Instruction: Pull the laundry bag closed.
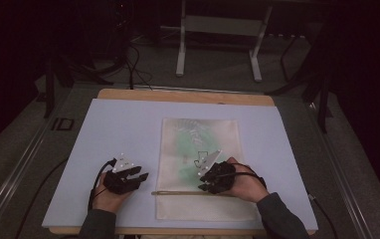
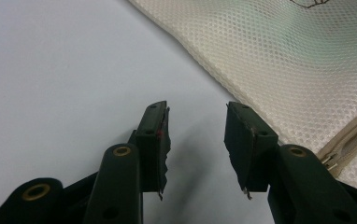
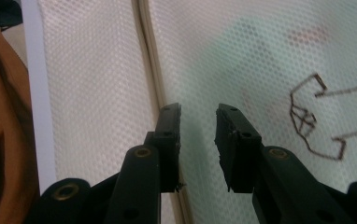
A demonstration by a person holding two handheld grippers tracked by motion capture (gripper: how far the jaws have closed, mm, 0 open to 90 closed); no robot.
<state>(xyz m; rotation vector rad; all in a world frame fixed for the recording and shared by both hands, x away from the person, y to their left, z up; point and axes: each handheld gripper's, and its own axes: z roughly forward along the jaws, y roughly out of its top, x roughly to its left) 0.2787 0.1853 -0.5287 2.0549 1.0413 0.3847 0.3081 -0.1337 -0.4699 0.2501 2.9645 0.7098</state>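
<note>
The left gripper [image 1: 137, 178] is open over the white board [image 1: 123, 124], left of the mesh bag [image 1: 223, 134]. The right gripper [image 1: 206, 183] is open above the bag's zipper [image 1: 178, 192].

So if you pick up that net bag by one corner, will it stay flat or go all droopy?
Probably droopy: the mesh bag is thin woven net lying limp and flat on the white board. It looks light, since the greenish thing inside barely bulges. The zipper strip looks like its stiffest part, so that edge may sag less.
</note>
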